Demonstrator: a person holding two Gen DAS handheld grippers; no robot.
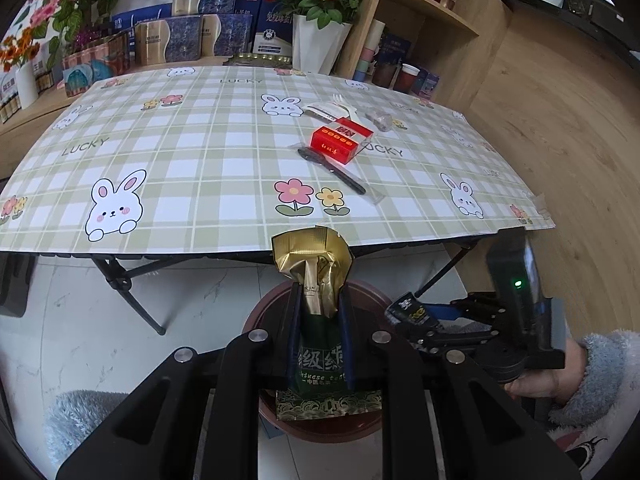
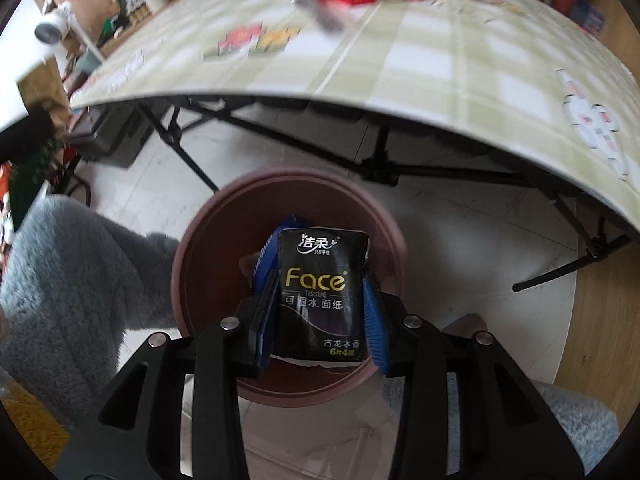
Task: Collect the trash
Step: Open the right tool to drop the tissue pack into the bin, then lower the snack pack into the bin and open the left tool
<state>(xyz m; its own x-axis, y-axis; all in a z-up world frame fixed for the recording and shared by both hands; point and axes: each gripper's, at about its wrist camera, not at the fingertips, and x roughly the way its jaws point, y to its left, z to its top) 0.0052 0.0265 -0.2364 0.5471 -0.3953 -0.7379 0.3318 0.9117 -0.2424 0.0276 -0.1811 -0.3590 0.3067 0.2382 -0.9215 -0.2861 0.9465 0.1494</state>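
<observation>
My left gripper [image 1: 320, 300] is shut on a green and gold tea packet [image 1: 320, 280] and holds it above the brown round bin [image 1: 372, 300] on the floor. My right gripper [image 2: 320, 292] is shut on a black Face tissue pack [image 2: 320, 292] and holds it over the same bin [image 2: 208, 248]; it also shows in the left wrist view [image 1: 412, 312]. On the table [image 1: 200, 152] lie a red cigarette box [image 1: 340, 140], a wrapped black spoon [image 1: 332, 168], a white plastic fork [image 1: 344, 108] and a crumpled clear wrapper [image 1: 380, 118].
The folding table's black legs [image 1: 120, 280] stand on white floor tiles beside the bin. Boxes, flower pots [image 1: 320, 44] and a wooden shelf [image 1: 432, 20] stand behind the table. The person's fluffy grey sleeve [image 2: 72, 280] is left of the bin.
</observation>
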